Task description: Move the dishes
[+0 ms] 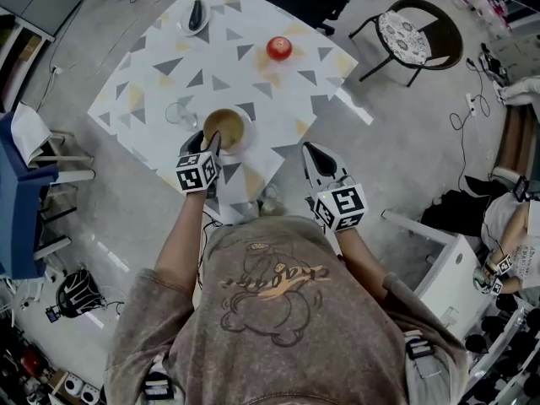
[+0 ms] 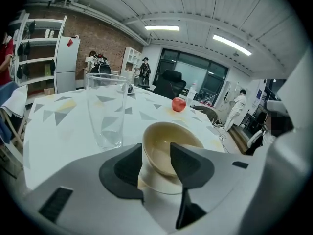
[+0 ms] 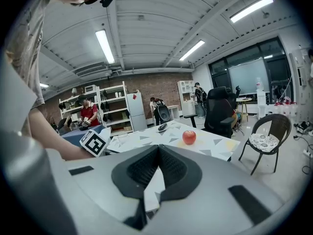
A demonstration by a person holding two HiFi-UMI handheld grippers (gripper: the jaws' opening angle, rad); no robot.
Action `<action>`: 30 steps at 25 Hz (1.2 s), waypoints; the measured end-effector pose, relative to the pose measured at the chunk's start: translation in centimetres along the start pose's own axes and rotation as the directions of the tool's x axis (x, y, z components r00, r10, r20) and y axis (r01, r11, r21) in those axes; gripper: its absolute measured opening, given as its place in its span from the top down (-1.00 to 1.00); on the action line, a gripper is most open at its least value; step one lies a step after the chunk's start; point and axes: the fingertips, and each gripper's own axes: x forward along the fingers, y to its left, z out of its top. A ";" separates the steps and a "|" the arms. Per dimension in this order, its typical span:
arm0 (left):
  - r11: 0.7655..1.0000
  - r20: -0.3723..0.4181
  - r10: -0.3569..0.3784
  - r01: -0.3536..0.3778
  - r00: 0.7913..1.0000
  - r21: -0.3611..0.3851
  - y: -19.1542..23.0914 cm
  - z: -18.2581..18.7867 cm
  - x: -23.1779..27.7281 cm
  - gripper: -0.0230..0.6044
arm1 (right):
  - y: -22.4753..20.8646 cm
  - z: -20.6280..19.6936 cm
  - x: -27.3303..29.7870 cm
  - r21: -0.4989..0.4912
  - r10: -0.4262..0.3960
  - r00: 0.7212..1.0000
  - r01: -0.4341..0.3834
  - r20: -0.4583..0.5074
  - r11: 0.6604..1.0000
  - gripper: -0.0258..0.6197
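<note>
On our left gripper (image 2: 156,155) the jaws stand apart astride the tan bowl's (image 2: 164,133) rim — bowl near the worktop's (image 1: 160,83) near edge, beside a glass tumbler (image 2: 105,109); our right gripper's (image 3: 157,153) jaws meet, empty.

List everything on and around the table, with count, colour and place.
table: 1, white with grey and yellow triangles, before the person
bowl: 1, tan, near edge of the table
saucer: 1, white, under the bowl
glass: 1, clear, left of the bowl
apple: 1, red, far side
small dish: 1, white, dark object on it, far corner
chair: 1, black, right of the table
left tool: 1, grey, jaws apart astride the bowl's rim
right tool: 1, grey, jaws together, empty, beside the table's near corner
</note>
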 end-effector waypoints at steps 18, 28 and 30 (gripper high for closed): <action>0.997 0.002 0.019 -0.019 1.000 -0.079 0.5 2.0 -1.4 0.82 | 0.5 0.2 0.4 -0.007 0.020 1.000 -0.020 0.003 1.000 0.91; 0.986 0.088 0.002 0.013 0.996 -0.166 -0.2 4.3 -6.3 0.82 | 2.1 0.3 2.1 -0.023 0.088 0.996 -0.088 0.004 0.996 0.91; 0.985 0.089 0.003 0.013 0.996 -0.172 -0.2 4.2 -7.3 0.82 | 2.7 0.4 2.6 -0.028 0.112 0.994 -0.112 0.004 0.993 0.90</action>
